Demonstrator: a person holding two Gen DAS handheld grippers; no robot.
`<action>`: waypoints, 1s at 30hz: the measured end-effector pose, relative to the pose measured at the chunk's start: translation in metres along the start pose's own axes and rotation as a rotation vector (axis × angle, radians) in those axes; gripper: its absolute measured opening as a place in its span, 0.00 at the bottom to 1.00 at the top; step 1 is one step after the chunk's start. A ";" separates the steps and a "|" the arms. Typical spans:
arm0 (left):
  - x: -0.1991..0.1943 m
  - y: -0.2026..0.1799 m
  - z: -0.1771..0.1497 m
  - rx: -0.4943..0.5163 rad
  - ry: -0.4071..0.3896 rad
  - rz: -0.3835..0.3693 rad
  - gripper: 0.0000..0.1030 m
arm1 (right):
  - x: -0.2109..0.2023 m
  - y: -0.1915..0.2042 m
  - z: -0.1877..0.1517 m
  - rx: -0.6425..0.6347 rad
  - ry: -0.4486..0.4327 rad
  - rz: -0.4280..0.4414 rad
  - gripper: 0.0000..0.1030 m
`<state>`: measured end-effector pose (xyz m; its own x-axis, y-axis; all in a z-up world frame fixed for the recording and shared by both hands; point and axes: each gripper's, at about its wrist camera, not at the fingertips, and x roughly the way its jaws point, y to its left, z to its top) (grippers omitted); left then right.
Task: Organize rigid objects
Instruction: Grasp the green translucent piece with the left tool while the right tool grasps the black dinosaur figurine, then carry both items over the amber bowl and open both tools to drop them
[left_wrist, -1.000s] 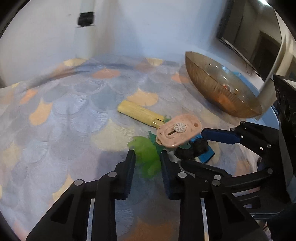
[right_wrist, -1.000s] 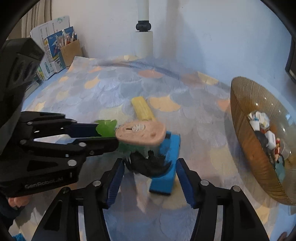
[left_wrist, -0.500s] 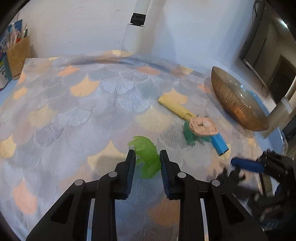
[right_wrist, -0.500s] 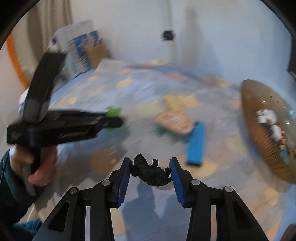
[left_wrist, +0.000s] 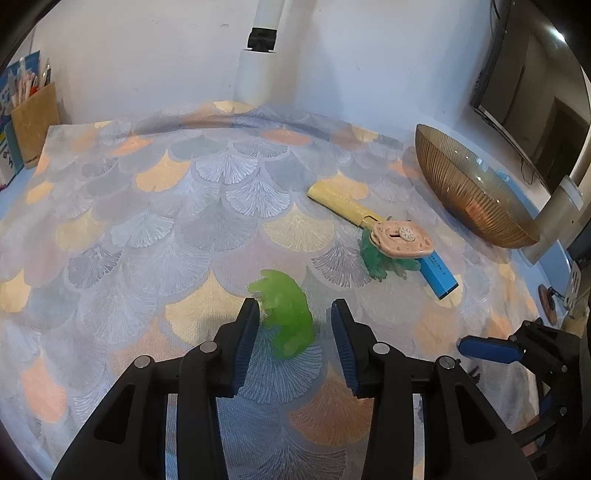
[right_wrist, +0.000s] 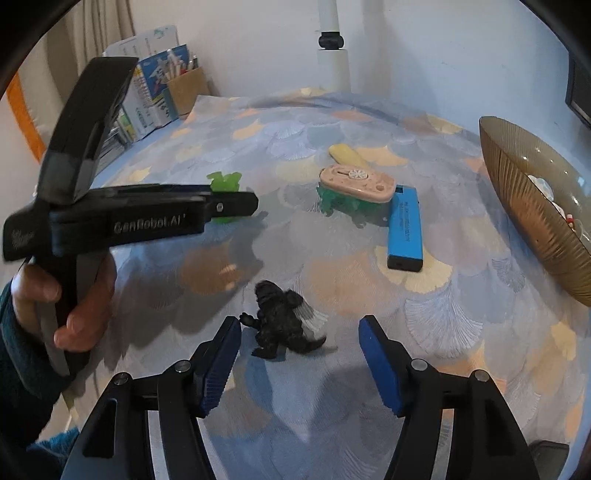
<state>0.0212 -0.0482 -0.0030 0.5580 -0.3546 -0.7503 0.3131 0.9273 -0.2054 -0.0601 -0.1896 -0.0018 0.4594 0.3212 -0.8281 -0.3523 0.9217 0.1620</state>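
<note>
The left tool (left_wrist: 294, 341) stands open over the table (left_wrist: 155, 236), its two blue-padded fingers (left_wrist: 246, 345) spread to either side of a translucent green figure (left_wrist: 286, 314) that lies on the patterned cloth between them; the left pad looks very close to the figure, though from this angle it is hard to say whether it touches. The right tool (right_wrist: 301, 363) is open too, its pads well apart, with a black dinosaur figure (right_wrist: 282, 323) lying on the cloth between and just ahead of them, clear of both pads.

Farther back on the table a small cluster sits together: a pink oval case (right_wrist: 356, 183) rests on top of a darker teal-green figure (right_wrist: 332, 201), a yellow bar (left_wrist: 341, 201) runs out behind the case, and a blue rectangular block (right_wrist: 404, 230) lies just beside it on the bowl side. A ribbed amber bowl (right_wrist: 524, 206) stands near the right edge of the table, with several small white and dark pieces inside, too small to identify. At the far left corner a brown holder (right_wrist: 186, 90) with pens and some printed cards (right_wrist: 147, 96) stands against the wall, and a white post (left_wrist: 258, 55) rises behind the table.
</note>
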 end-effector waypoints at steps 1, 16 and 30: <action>0.000 0.000 -0.001 0.004 0.000 0.004 0.37 | 0.001 0.003 0.001 -0.003 -0.001 -0.007 0.62; -0.009 -0.023 0.001 0.089 -0.040 0.052 0.21 | -0.021 0.015 -0.017 -0.084 -0.006 -0.073 0.35; -0.046 -0.155 0.125 0.227 -0.234 -0.056 0.21 | -0.158 -0.123 0.063 0.068 -0.207 -0.388 0.35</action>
<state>0.0433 -0.1910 0.1417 0.6885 -0.4466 -0.5714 0.4967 0.8645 -0.0771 -0.0383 -0.3404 0.1426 0.7028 -0.0211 -0.7110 -0.0703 0.9926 -0.0990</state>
